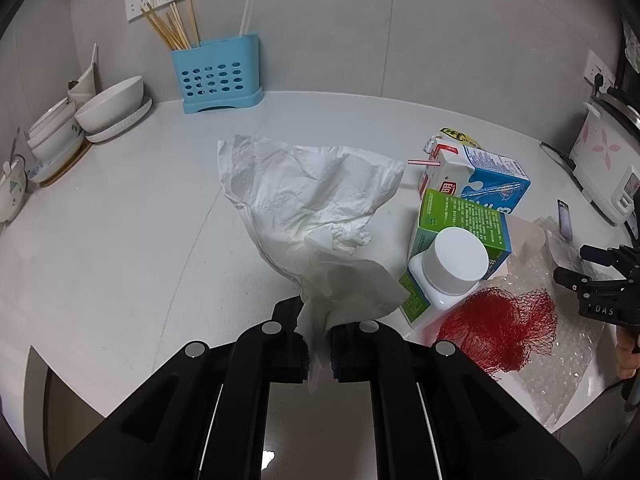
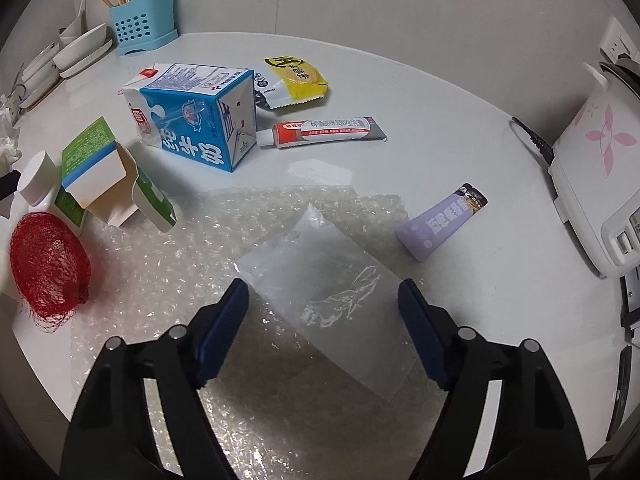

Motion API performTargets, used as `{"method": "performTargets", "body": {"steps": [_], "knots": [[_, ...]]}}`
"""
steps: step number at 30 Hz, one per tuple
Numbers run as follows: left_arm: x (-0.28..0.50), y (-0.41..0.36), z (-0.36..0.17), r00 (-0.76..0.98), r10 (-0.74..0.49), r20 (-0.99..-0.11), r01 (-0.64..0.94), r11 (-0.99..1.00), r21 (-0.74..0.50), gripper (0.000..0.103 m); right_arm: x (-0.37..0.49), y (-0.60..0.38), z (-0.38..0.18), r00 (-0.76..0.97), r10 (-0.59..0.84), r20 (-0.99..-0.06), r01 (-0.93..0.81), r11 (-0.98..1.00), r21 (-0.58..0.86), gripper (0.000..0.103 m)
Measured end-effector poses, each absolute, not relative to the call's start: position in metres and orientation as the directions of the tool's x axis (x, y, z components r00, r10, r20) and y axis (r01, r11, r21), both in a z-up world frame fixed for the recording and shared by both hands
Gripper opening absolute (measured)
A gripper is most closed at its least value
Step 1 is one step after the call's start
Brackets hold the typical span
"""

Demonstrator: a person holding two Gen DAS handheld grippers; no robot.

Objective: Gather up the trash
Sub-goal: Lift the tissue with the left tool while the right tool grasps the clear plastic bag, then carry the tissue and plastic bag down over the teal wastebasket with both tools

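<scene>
Kitchen counter (image 2: 400, 92), trash collection under way. Left gripper (image 1: 318, 344) clamped tight on a crumpled white tissue (image 1: 308, 208), bunched paper fanning toward 12 o'clock. Right gripper (image 2: 324, 320) spread wide, nothing pinched, poised over a clear plastic bag (image 2: 320, 280) lying flat on bubble wrap (image 2: 168, 264) at the counter's near edge.

Best handled, by the look of it, with a straight drop and pads closing on the clear film alone, without snagging the wrap beneath; thin, slippery sheet, likely to slide.

Tight at 9 o'clock: red mesh net (image 2: 48, 268), white-capped bottle (image 2: 38, 178) and opened green carton (image 2: 108, 176) crowded together. Blue milk carton (image 2: 196, 116) on its side at 11 o'clock, glue tube (image 2: 324, 130) and yellow snack wrapper (image 2: 298, 74) toward 12. Purple tube (image 2: 440, 222) at 2 o'clock, rice cooker (image 2: 592, 172) at 3. Open counter between 12 and 2.
</scene>
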State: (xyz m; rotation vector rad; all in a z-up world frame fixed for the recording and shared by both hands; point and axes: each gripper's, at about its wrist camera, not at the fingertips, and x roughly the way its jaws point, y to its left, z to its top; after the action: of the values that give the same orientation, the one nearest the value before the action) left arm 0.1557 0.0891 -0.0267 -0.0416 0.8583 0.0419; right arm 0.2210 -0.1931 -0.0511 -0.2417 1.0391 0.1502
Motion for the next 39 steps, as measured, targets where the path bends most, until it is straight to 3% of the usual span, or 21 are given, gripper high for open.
{"method": "performTargets", "body": {"steps": [10,12,18,39], "knots": [[0.150,0.089,-0.025,0.652,0.019,-0.758,-0.046,0.999,-0.015,0.007,0.221,-0.196,-0.046,0.494,0.025,-0.869,-0.223,0.970,-0.098,0.031],[0.149,0.089,-0.023,0.654,0.020,-0.756,-0.046,0.999,-0.013,0.007,0.221,-0.198,-0.045,0.495,0.026,-0.868,-0.220,0.971,-0.096,0.019],[0.144,0.088,-0.018,0.663,0.019,-0.748,-0.045,0.999,-0.015,0.007,0.219,-0.204,-0.036,0.530,0.027,-0.847,-0.191,0.978,-0.088,0.003],[0.058,0.067,0.028,0.728,-0.051,-0.684,0.012,0.998,-0.061,0.007,0.120,-0.223,0.051,0.712,0.113,-0.694,-0.140,0.990,0.017,0.001]]}}
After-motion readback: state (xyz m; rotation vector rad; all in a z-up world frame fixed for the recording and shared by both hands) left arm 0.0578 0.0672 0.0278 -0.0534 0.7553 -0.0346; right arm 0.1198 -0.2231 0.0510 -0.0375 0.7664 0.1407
